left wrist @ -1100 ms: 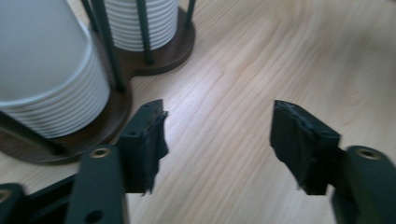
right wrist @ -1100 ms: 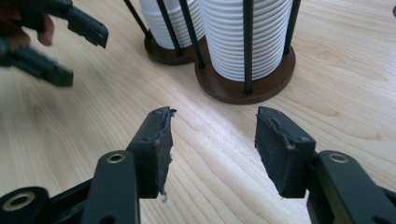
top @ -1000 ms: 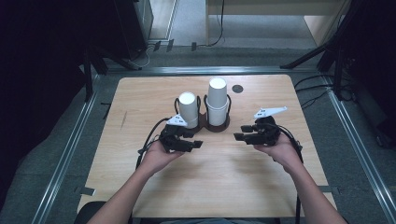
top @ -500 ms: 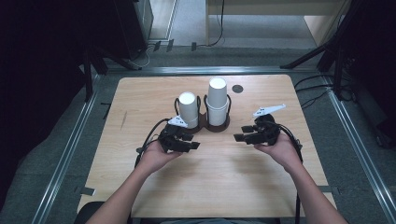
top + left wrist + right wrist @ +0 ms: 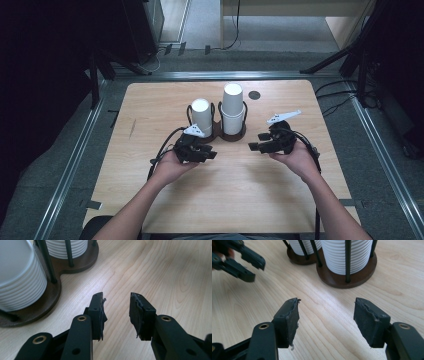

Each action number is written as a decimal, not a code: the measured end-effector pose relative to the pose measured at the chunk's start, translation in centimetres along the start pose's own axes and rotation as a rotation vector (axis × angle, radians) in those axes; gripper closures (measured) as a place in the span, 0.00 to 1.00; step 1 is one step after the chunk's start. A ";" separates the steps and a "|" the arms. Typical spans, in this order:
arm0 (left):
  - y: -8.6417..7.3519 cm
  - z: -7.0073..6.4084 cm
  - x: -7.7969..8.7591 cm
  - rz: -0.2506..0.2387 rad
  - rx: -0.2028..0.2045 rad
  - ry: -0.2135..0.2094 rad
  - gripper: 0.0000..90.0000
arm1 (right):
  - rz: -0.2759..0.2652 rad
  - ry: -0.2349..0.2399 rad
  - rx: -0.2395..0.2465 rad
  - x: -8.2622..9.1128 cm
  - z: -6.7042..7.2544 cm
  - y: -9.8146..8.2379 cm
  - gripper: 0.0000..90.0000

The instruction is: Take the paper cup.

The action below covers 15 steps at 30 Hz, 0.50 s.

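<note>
Left gripper (image 5: 212, 155) sits low over the bench (image 5: 240, 195), jaws parted with bare wood between them, and they have just been closing in. Right gripper (image 5: 252, 146) mirrors it, jaws spread on nothing and just been widening. Both point inward at each other, palms cupped underneath, forearms angling up from the near edge. Just beyond them stands the dark wooden cup holder (image 5: 235, 136), two white cup stacks (image 5: 233, 107) upright inside its rods.

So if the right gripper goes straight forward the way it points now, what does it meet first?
Probably the left gripper, whose jaws face it across bare table. The right gripper points left, passing in front of the cup holder; depth is uncertain.
</note>
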<state>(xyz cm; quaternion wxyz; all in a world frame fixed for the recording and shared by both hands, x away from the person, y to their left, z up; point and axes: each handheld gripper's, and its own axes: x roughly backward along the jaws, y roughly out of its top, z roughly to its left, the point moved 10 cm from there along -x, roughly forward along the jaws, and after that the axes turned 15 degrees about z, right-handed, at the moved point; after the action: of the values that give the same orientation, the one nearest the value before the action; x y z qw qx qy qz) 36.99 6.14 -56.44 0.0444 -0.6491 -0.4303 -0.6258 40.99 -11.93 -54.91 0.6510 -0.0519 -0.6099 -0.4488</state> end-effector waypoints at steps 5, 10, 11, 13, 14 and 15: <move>0.1 0.3 -0.2 0.013 0.018 -0.012 0.71 | 0.011 -0.008 0.030 0.2 0.3 -0.3 0.50; 0.5 0.2 0.1 -0.008 -0.021 0.005 0.73 | 0.005 -0.052 0.037 0.7 0.2 -0.5 0.51; 0.4 0.4 -0.1 0.024 0.006 0.016 0.75 | -0.017 -0.061 0.033 1.4 0.1 0.0 0.52; 0.4 0.3 0.0 0.030 0.013 0.019 0.76 | -0.013 -0.077 0.034 1.7 0.0 0.2 0.53; 1.0 0.0 0.3 -0.003 0.016 0.014 0.77 | -0.001 -0.162 0.072 3.0 -0.5 0.9 0.56; 1.3 -0.1 0.4 -0.009 0.014 0.020 0.78 | -0.012 -0.157 0.079 3.5 -0.4 1.2 0.55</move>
<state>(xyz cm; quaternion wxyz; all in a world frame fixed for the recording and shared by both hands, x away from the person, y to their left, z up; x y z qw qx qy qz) 37.67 5.51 -55.46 0.0504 -0.6403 -0.4374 -0.6294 41.60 -13.31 -51.46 0.5999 -0.0576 -0.6767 -0.4228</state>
